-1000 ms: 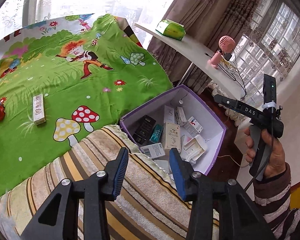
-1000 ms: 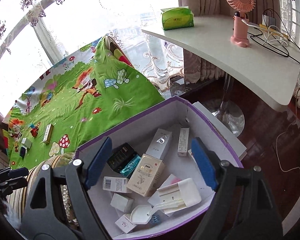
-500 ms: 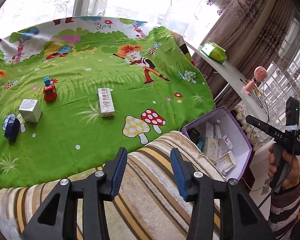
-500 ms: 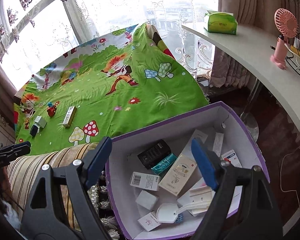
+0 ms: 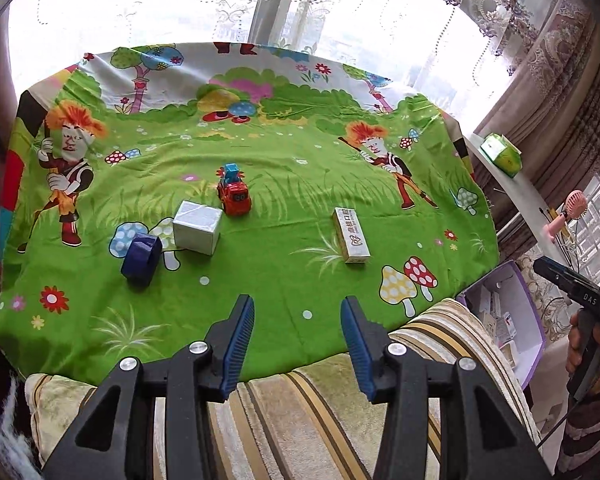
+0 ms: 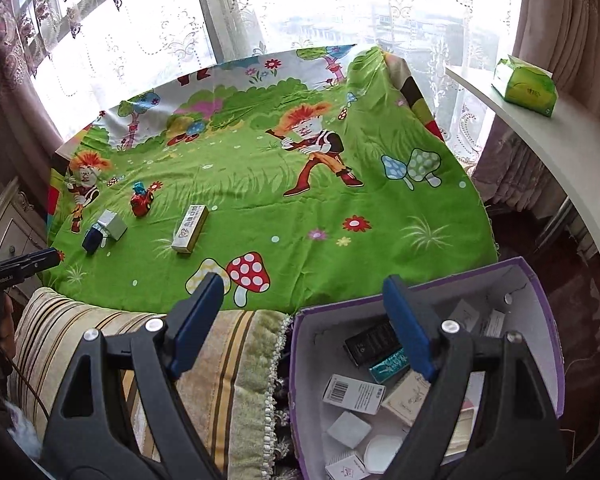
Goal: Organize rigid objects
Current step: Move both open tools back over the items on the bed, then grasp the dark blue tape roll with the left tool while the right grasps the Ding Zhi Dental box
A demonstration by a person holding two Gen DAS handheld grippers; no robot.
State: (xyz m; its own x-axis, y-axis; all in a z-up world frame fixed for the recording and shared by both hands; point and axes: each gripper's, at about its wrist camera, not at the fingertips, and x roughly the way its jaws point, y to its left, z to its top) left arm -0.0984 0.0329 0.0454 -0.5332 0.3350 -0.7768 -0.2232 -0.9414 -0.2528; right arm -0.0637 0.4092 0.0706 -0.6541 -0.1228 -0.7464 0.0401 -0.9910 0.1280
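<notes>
On the green cartoon cloth (image 5: 284, 280) lie a long white box (image 5: 352, 234), a silver cube box (image 5: 197, 227), a red toy car (image 5: 233, 196) and a dark blue ring-shaped object (image 5: 141, 259). My left gripper (image 5: 297, 340) is open and empty above the cloth's near edge. My right gripper (image 6: 304, 320) is open and empty over the left edge of the purple-rimmed box (image 6: 540, 292), which holds several small cartons. The long white box (image 6: 190, 229), silver cube (image 6: 112, 224), car (image 6: 141, 202) and blue object (image 6: 92, 240) also show in the right wrist view.
A striped cushion (image 5: 320, 420) lies between the cloth and me. The purple box (image 5: 532, 320) sits at the cloth's right. A white curved shelf (image 6: 560, 140) carries a green tissue pack (image 6: 526, 88) and a pink fan (image 5: 566, 216). Curtained windows stand behind.
Both grippers have swung left, away from the purple box and toward the cloth. The toy car, silver cube and blue object have come into the left view. Both stay open.
</notes>
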